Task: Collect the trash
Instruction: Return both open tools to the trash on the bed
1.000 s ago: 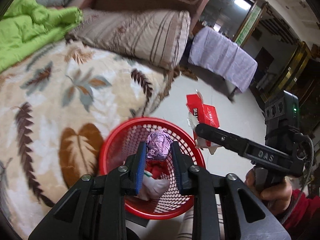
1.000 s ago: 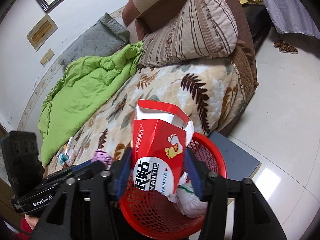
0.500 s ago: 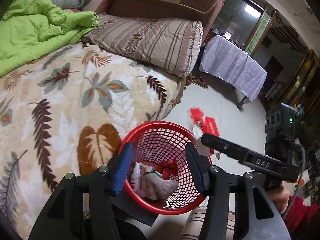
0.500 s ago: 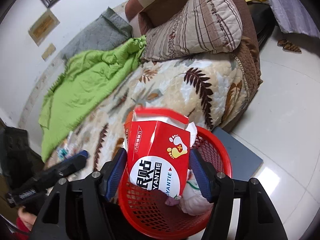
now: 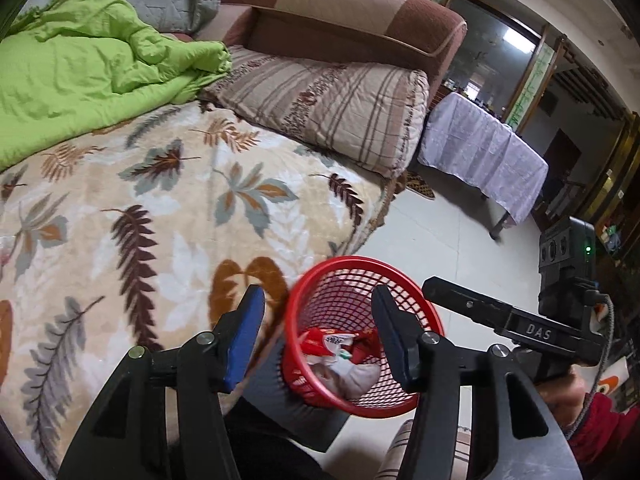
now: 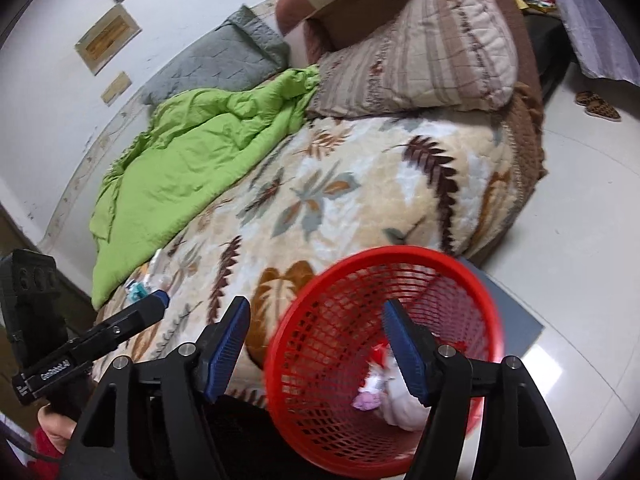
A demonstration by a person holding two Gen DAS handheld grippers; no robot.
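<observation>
trash (image 5: 340, 356) lies in the red basket (image 5: 320, 280), which stands on the floor just beside the bed's leaf-print blanket (image 5: 140, 208): a red and white box and white crumpled paper show through the mesh. in the left wrist view the left gripper (image 5: 318, 328) hangs above the basket's near rim, jaws apart and empty, its blue pads (image 5: 244, 340) clear of everything. the right gripper (image 5: 460, 300) reaches in from the right, held by a hand (image 5: 568, 396) in a red sleeve. a green quilt (image 5: 80, 72) and a striped pillow (image 5: 320, 108) lie further up the bed.

in the right wrist view the right gripper (image 6: 316, 344) is spread wide with nothing between the pads. the basket (image 6: 320, 292) tilts towards the camera, blurred, with trash (image 6: 384, 392) at its bottom: white paper and a purple scrap. the left gripper (image 6: 132, 316) shows at the left edge over the blanket (image 6: 320, 200), where small bits of litter (image 6: 140, 286) lie near the quilt (image 6: 192, 152).
</observation>
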